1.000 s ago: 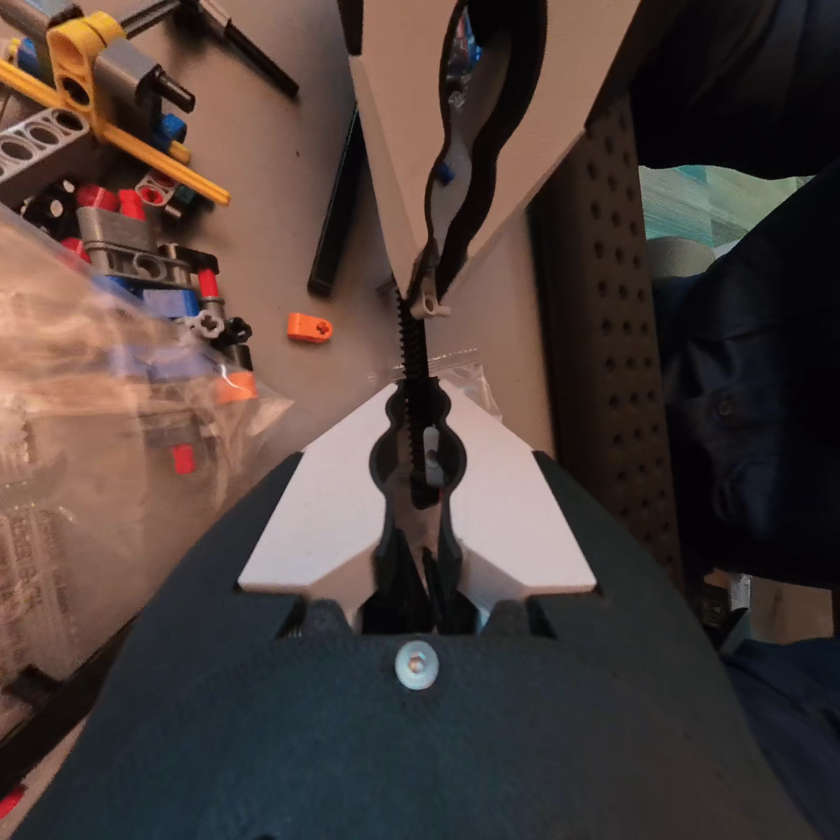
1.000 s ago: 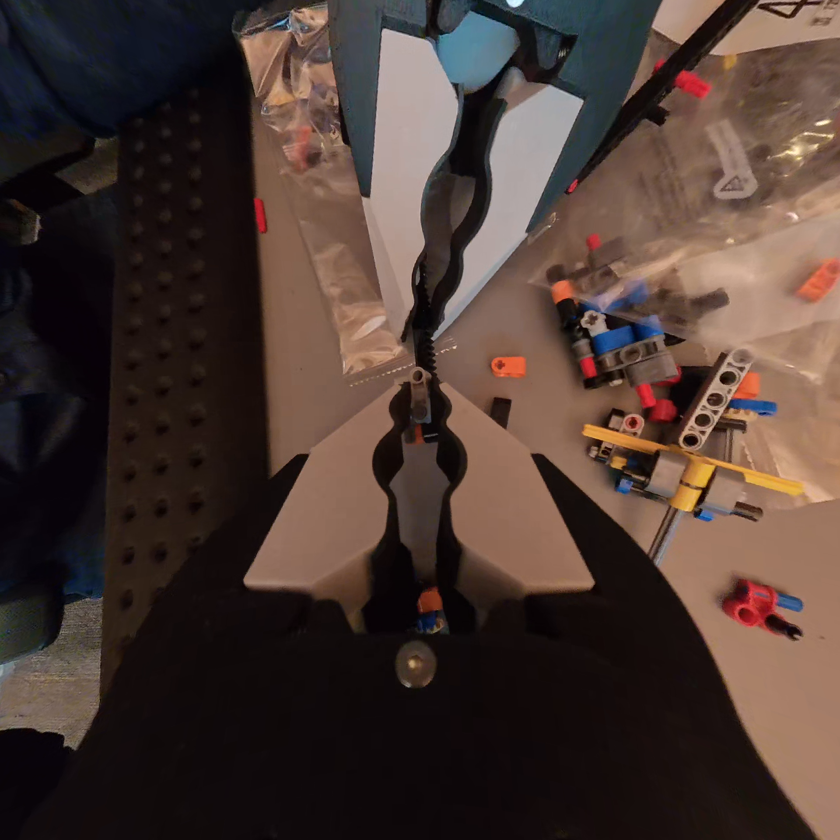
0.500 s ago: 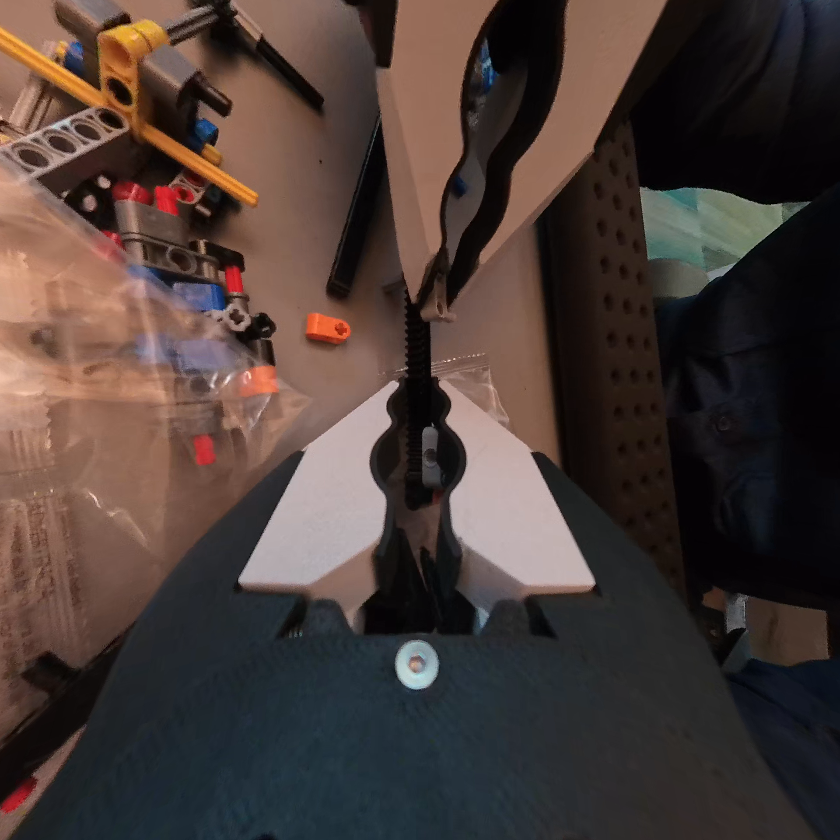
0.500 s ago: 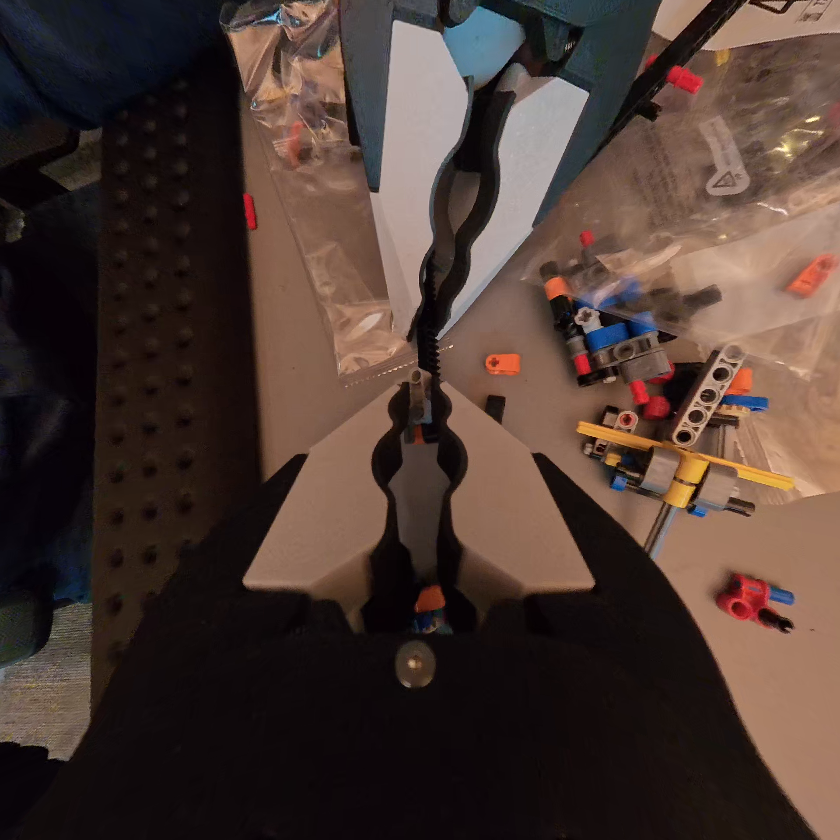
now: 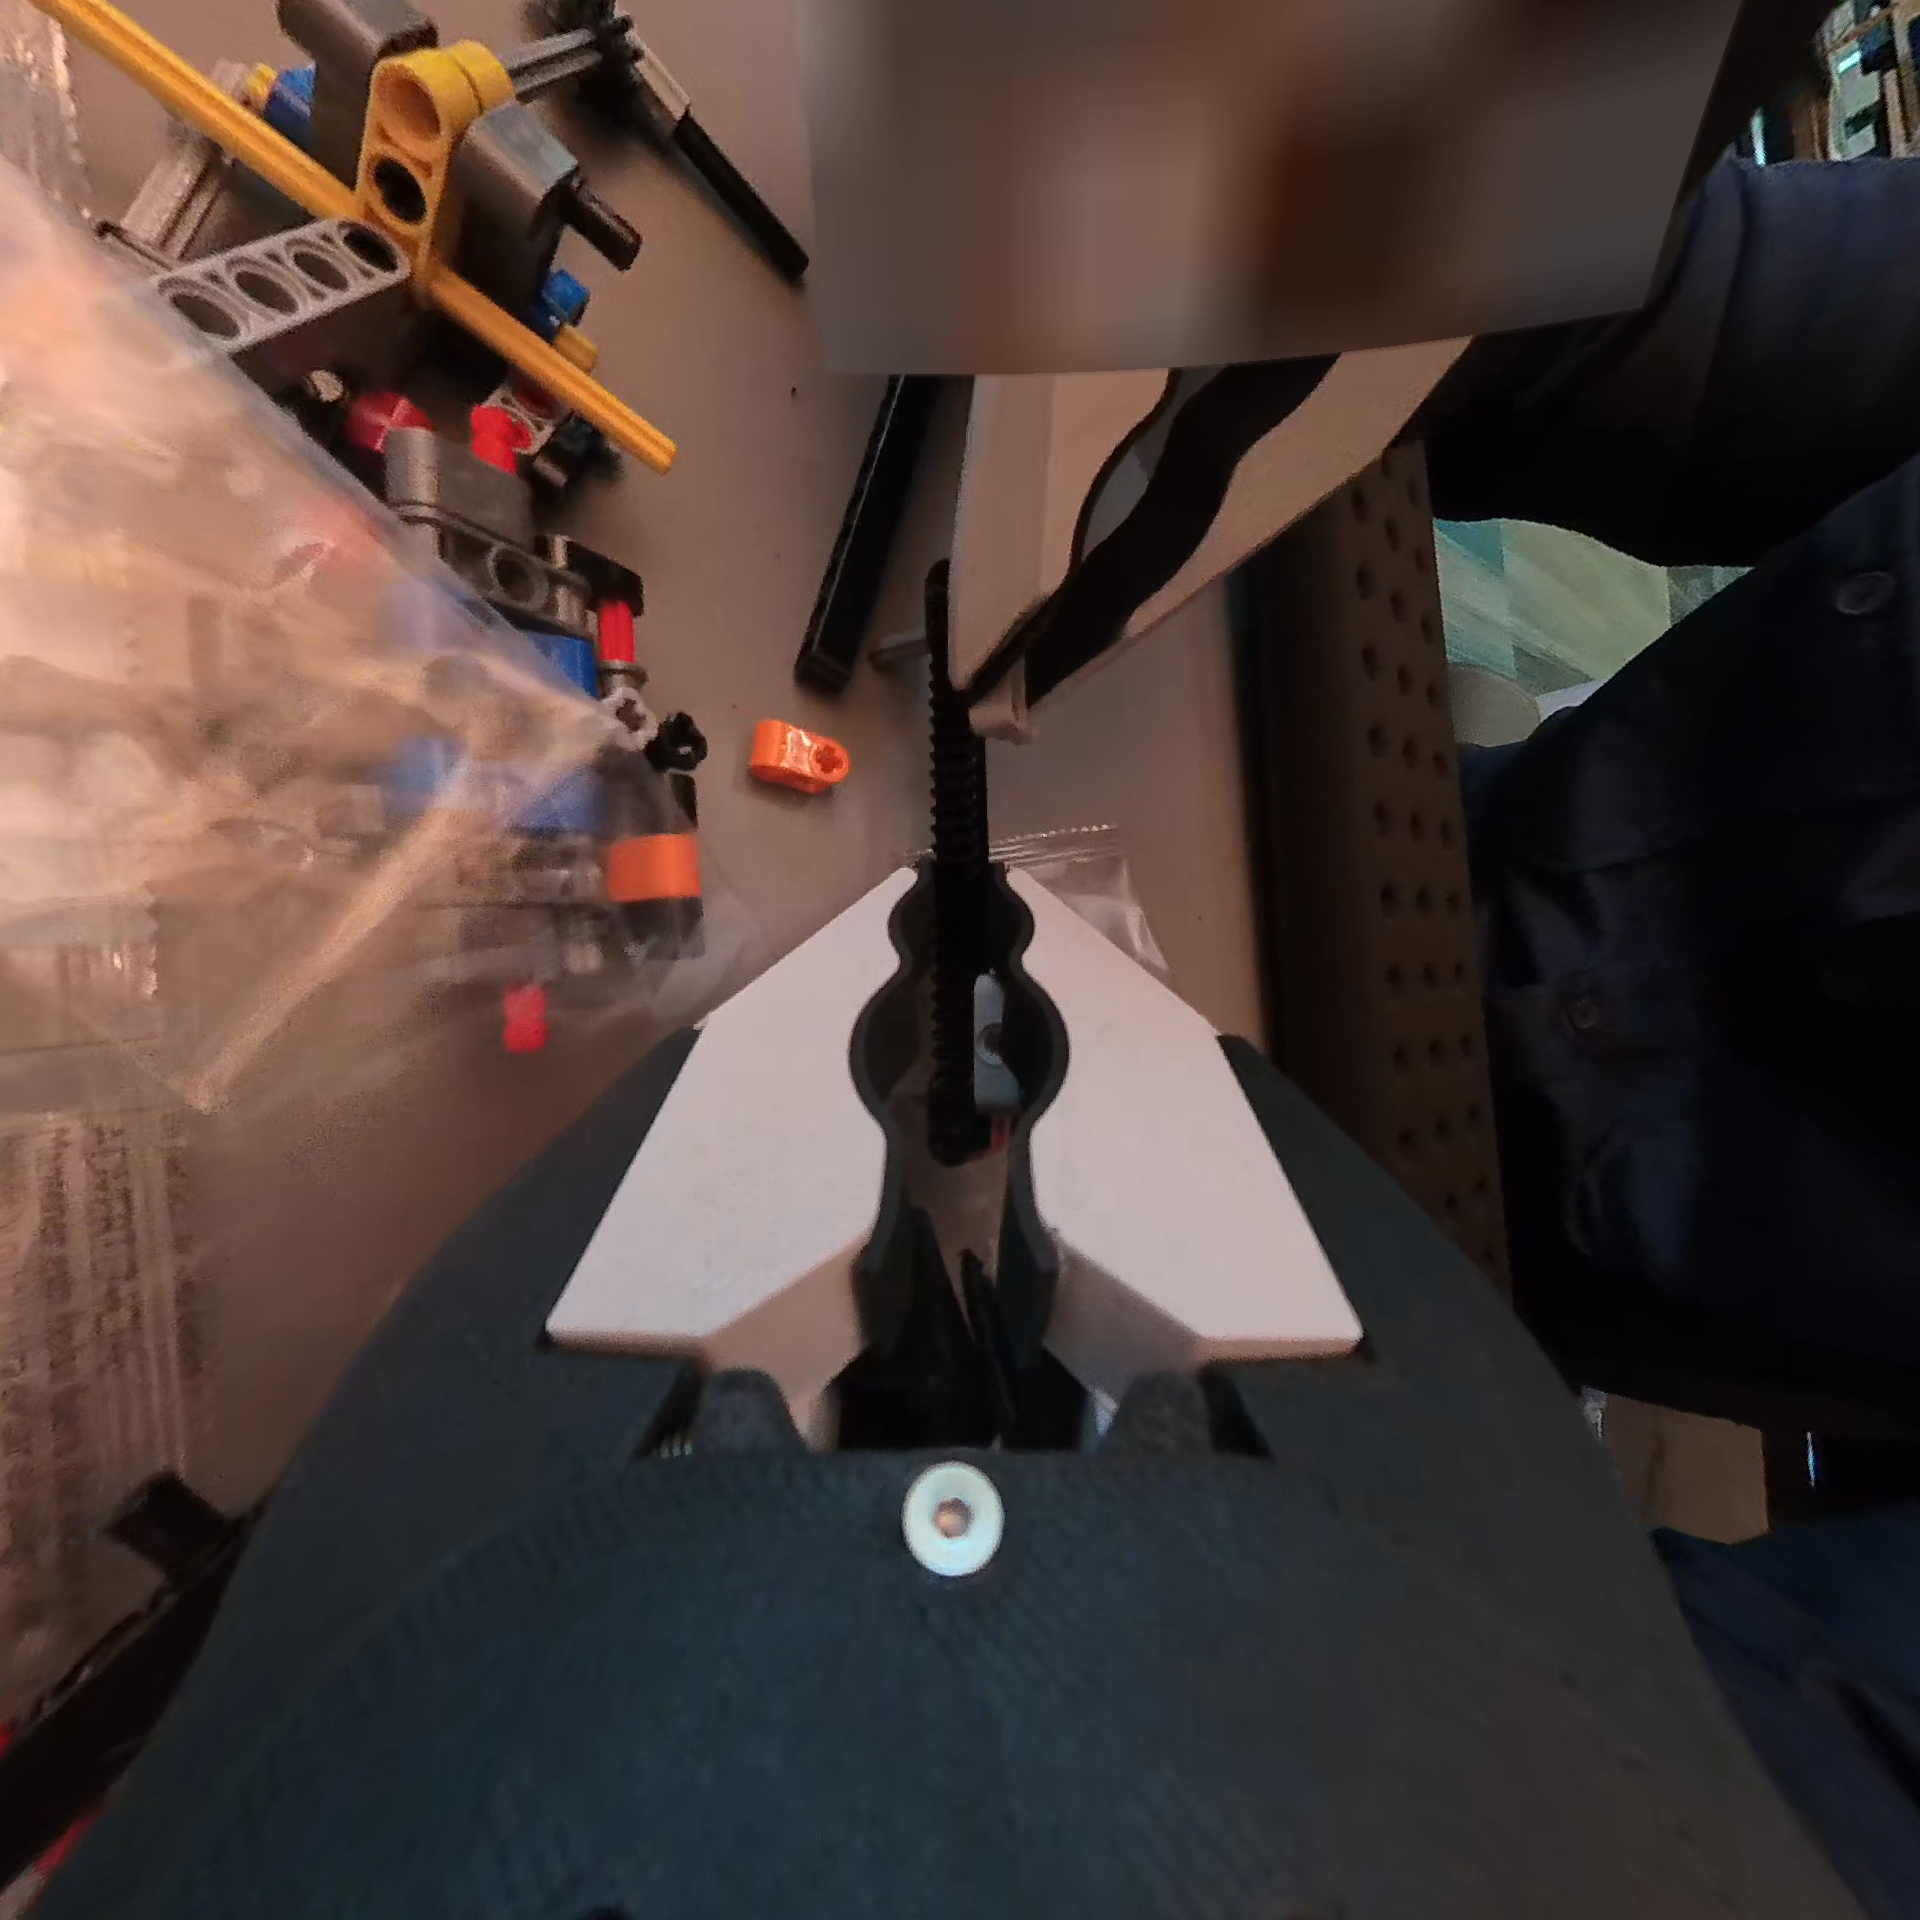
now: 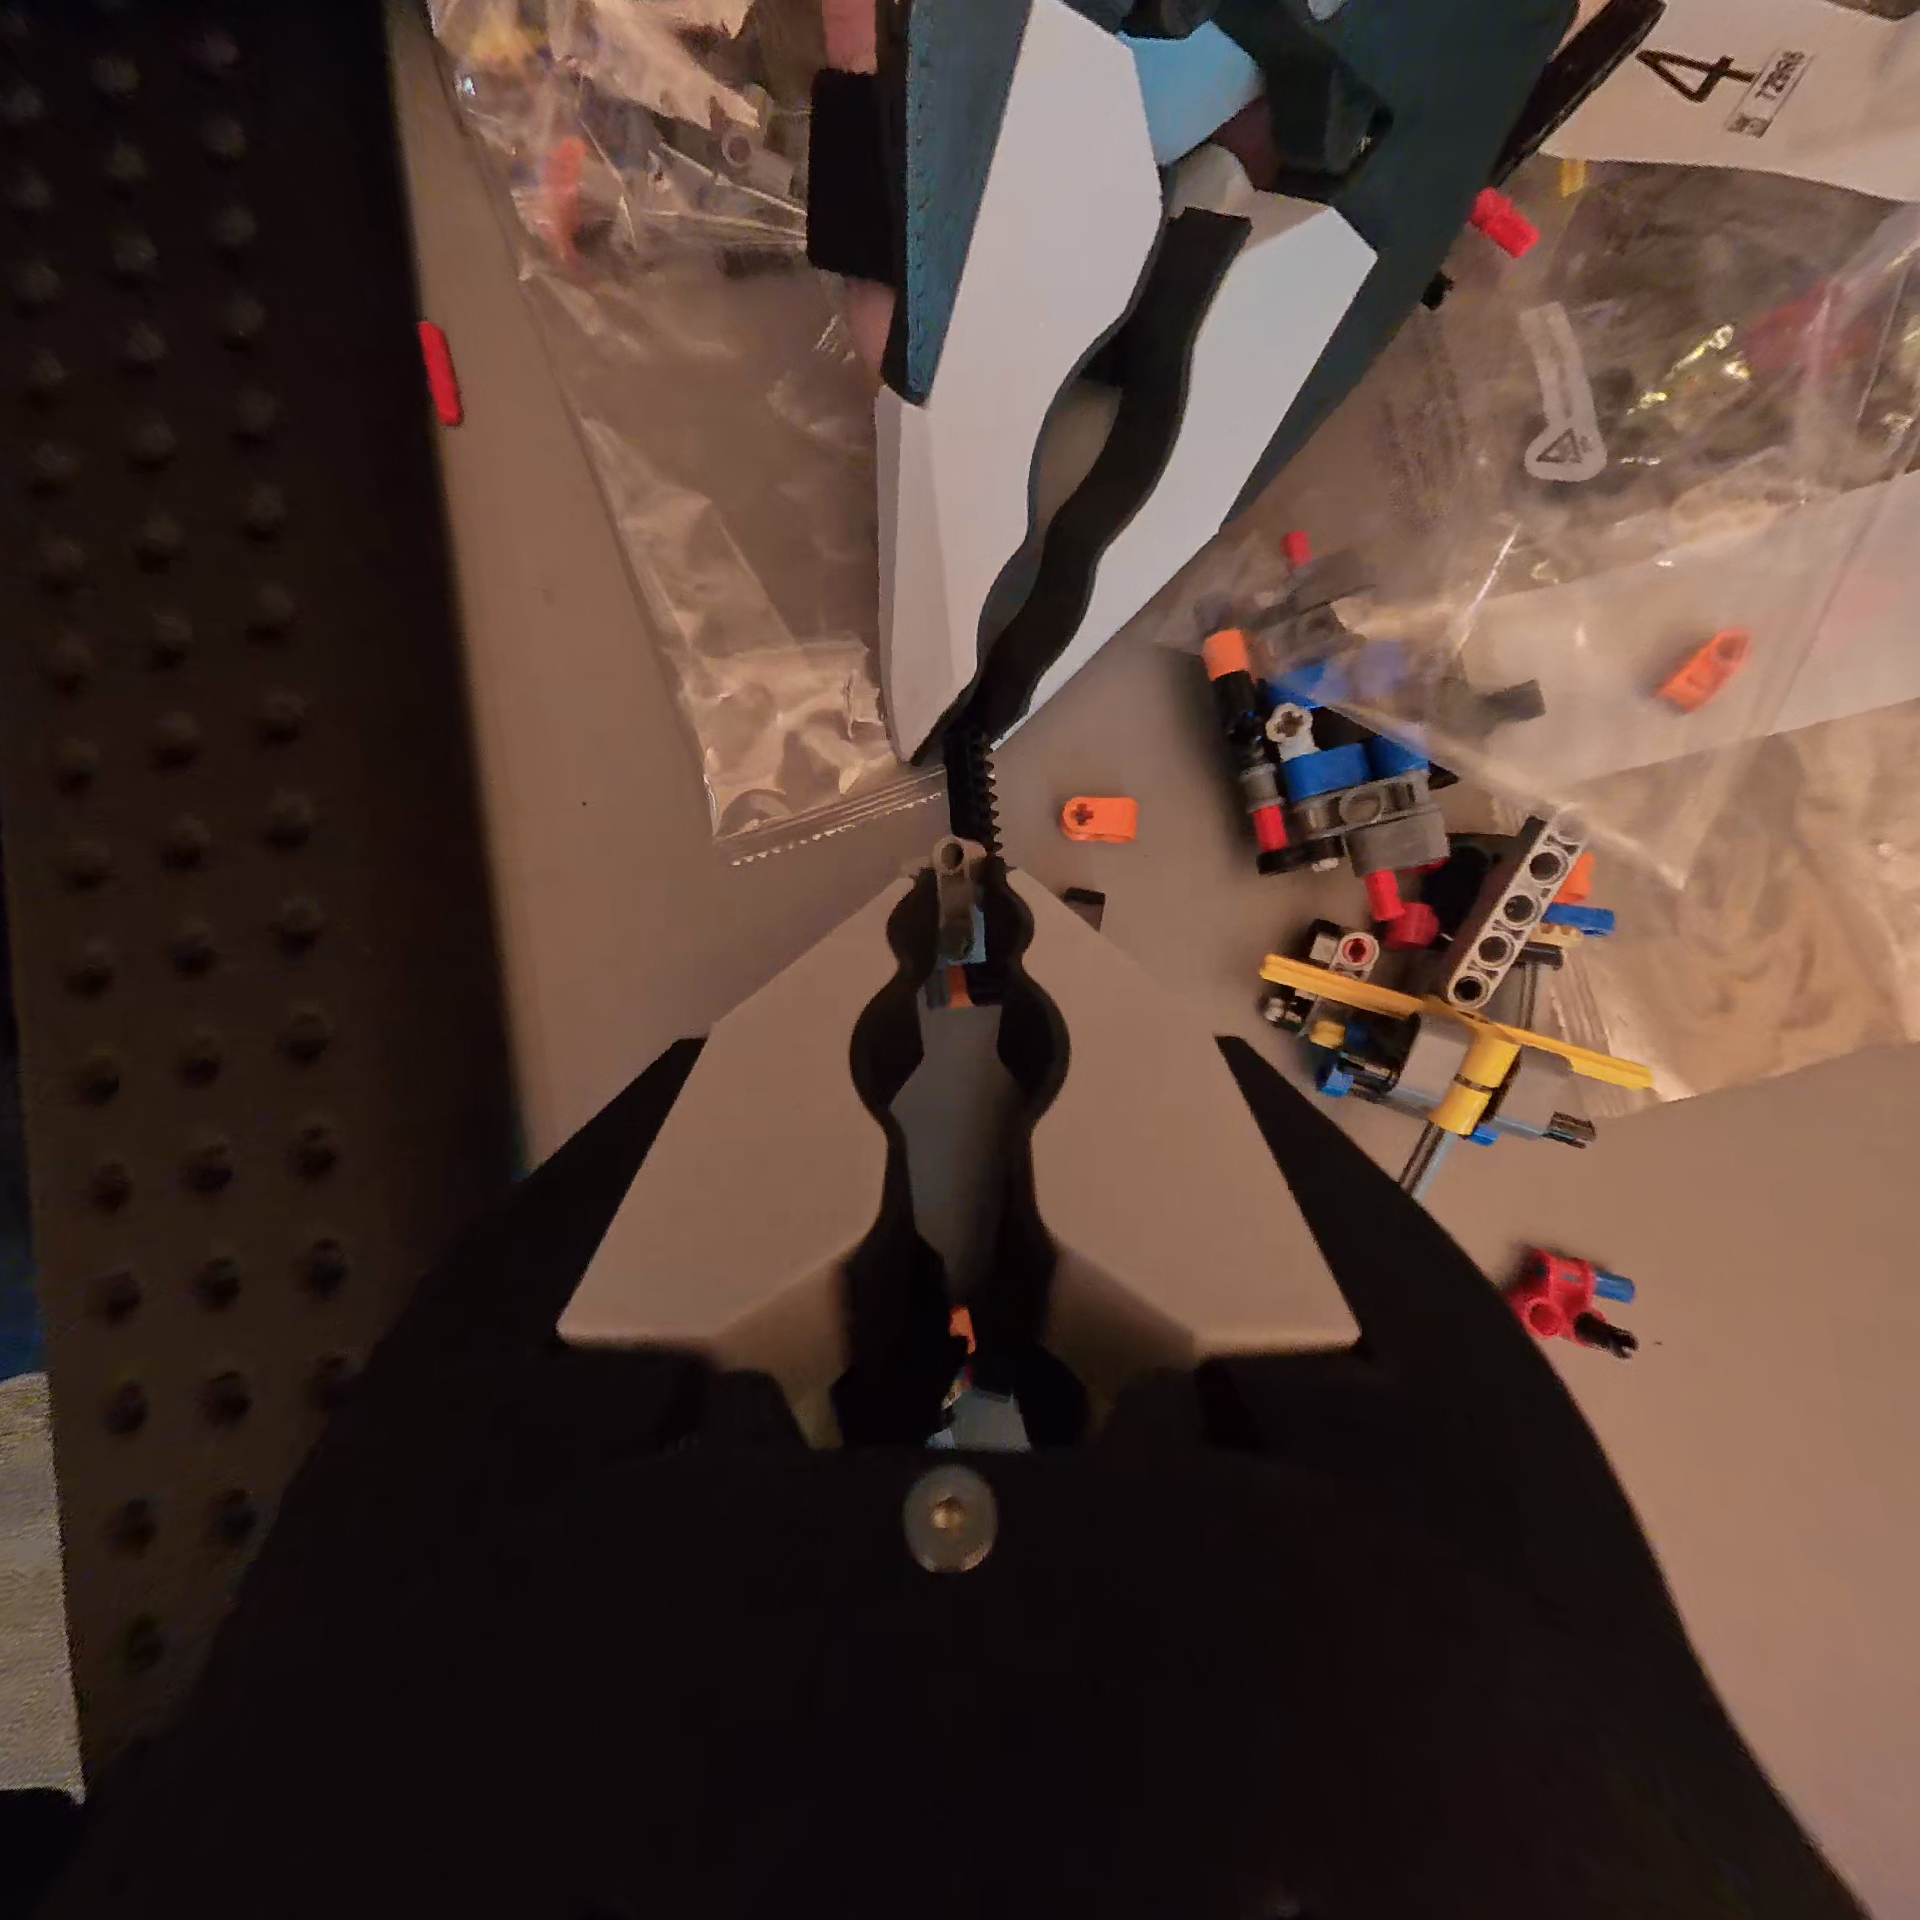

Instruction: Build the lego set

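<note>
My left gripper [image 5: 961, 883] is shut on a black toothed rack [image 5: 951, 790], which sticks forward out of its tips. A small grey piece [image 5: 992, 1039] sits against the rack between the fingers. My right gripper [image 6: 961, 883] is shut on a small grey connector [image 6: 956, 883] with orange and blue bits behind it. The two grippers meet tip to tip above the table. The rack [image 6: 975, 790] spans the gap between them. In the left wrist view the right gripper [image 5: 997, 696] presses its connector against the rack's side. The left gripper [image 6: 951, 743] shows at the top of the right wrist view.
An orange connector [image 5: 798, 750] [image 6: 1099, 816] lies loose under the grippers. A yellow and grey subassembly [image 5: 416, 187] [image 6: 1455, 1049], loose parts, a black beam [image 5: 862, 540] and clear parts bags [image 5: 260, 727] [image 6: 1558, 416] cover the table. A dark perforated strip [image 6: 208, 727] edges it. A red piece [image 6: 1558, 1288] lies apart. Both grippers' tips are close together, under 4 cm apart.
Both grippers stay shut and joined at the rack. In the left wrist view the right gripper has shifted right, so the rack's far end now shows beside its finger.
</note>
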`<move>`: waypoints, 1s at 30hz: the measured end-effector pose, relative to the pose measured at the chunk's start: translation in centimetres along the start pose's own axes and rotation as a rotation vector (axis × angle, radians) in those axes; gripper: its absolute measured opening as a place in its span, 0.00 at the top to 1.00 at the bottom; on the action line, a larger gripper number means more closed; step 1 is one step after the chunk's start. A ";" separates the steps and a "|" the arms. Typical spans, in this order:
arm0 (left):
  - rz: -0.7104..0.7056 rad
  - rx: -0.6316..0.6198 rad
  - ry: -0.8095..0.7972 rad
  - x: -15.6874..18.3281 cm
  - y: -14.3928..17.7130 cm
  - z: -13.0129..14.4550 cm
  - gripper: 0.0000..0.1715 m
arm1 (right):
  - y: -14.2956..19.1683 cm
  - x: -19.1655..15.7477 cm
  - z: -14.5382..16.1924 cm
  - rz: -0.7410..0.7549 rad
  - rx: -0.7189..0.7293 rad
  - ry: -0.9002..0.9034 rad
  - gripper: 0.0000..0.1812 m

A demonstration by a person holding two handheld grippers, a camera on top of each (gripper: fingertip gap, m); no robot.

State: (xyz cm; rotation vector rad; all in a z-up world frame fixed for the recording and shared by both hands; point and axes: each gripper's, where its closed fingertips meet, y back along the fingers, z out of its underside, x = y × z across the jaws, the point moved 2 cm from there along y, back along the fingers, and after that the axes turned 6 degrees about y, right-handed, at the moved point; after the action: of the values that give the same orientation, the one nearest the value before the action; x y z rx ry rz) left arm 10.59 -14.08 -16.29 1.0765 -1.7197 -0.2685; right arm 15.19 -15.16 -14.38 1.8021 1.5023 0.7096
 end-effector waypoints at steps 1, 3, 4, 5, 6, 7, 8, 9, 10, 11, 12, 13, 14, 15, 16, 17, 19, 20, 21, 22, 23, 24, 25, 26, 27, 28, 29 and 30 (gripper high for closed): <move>0.003 0.004 0.005 0.0 0.0 0.0 0.94 | 0.0 0.1 0.0 -0.011 0.006 -0.018 0.96; 0.013 0.011 0.012 -0.1 0.1 -0.1 0.94 | 0.0 0.2 0.0 -0.028 0.018 -0.050 0.96; 0.020 0.012 0.015 -0.1 0.1 -0.1 0.95 | 0.0 0.2 0.0 -0.044 0.028 -0.072 0.96; 0.021 0.011 0.013 -0.1 0.1 -0.1 0.94 | 0.0 0.3 0.0 -0.070 0.045 -0.104 0.96; 0.033 0.002 0.009 0.1 0.0 0.0 0.94 | 0.1 0.1 0.0 -0.107 0.056 -0.134 0.96; 0.068 -0.026 -0.002 0.7 -0.3 0.3 0.94 | 0.2 -0.6 -0.1 -0.153 0.059 -0.132 0.97; 0.095 -0.051 -0.015 1.2 -0.6 0.7 0.94 | 0.2 -1.2 -0.2 -0.187 0.056 -0.121 0.97; 0.098 -0.067 -0.022 1.4 -0.7 0.8 0.95 | 0.1 -1.6 -0.2 -0.210 0.052 -0.128 0.97; 0.105 -0.079 -0.027 1.6 -0.8 0.9 0.94 | 0.1 -1.8 -0.2 -0.240 0.055 -0.151 0.96; 0.122 -0.089 -0.026 1.9 -1.0 1.0 0.95 | 0.1 -2.0 -0.1 -0.278 0.057 -0.180 0.96; 0.135 -0.094 -0.019 2.0 -1.1 1.0 0.95 | 0.1 -2.0 -0.1 -0.307 0.063 -0.212 0.96; 0.143 -0.089 -0.007 1.9 -1.1 0.9 0.95 | 0.2 -1.9 0.0 -0.318 0.074 -0.245 0.97; 0.152 -0.083 0.011 1.8 -1.0 0.8 0.95 | 0.2 -1.7 0.0 -0.322 0.082 -0.267 0.97; 0.159 -0.079 0.024 1.8 -1.0 0.8 0.95 | 0.2 -1.5 0.0 -0.324 0.085 -0.283 0.97; 0.161 -0.072 0.033 1.7 -1.0 0.7 0.95 | 0.2 -1.4 0.0 -0.319 0.088 -0.292 0.97; 0.160 -0.065 0.045 1.6 -0.9 0.6 0.95 | 0.2 -1.1 0.1 -0.315 0.094 -0.304 0.96; 0.157 -0.054 0.058 1.4 -0.8 0.5 0.95 | 0.2 -0.9 0.2 -0.309 0.103 -0.322 0.96; 0.157 -0.054 0.059 1.4 -0.8 0.5 0.95 | 0.2 -0.9 0.2 -0.305 0.102 -0.312 0.96; 0.155 -0.054 0.059 1.4 -0.8 0.5 0.95 | 0.2 -0.9 0.2 -0.301 0.100 -0.309 0.96; 0.153 -0.053 0.059 1.4 -0.8 0.5 0.94 | 0.2 -0.9 0.2 -0.301 0.101 -0.310 0.96; 0.153 -0.051 0.061 1.4 -0.8 0.5 0.94 | 0.2 -0.9 0.2 -0.300 0.103 -0.307 0.96; 0.155 -0.049 0.068 1.4 -0.8 0.5 0.94 | 0.2 -0.9 0.2 -0.299 0.102 -0.308 0.96; 0.155 -0.049 0.068 1.4 -0.8 0.5 0.94 | 0.2 -0.9 0.2 -0.301 0.102 -0.309 0.96; 0.156 -0.049 0.070 1.4 -0.8 0.5 0.94 | 0.2 -0.8 0.3 -0.307 0.104 -0.315 0.96; 0.159 -0.048 0.076 1.3 -0.8 0.5 0.94 | 0.2 -0.8 0.3 -0.312 0.105 -0.320 0.96; 0.164 -0.047 0.083 1.3 -0.8 0.5 0.95 | 0.1 -0.8 0.3 -0.311 0.103 -0.317 0.96; 0.166 -0.046 0.088 1.3 -0.8 0.5 0.95 | 0.1 -0.8 0.3 -0.309 0.101 -0.317 0.96; 0.165 -0.045 0.089 1.3 -0.8 0.5 0.95 | 0.1 -0.8 0.3 -0.309 0.100 -0.321 0.96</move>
State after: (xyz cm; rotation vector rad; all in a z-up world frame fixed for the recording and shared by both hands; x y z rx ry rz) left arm 10.54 -15.67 -16.14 0.8947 -1.7031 -0.1520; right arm 15.35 -15.96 -14.45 1.6121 1.5666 0.1872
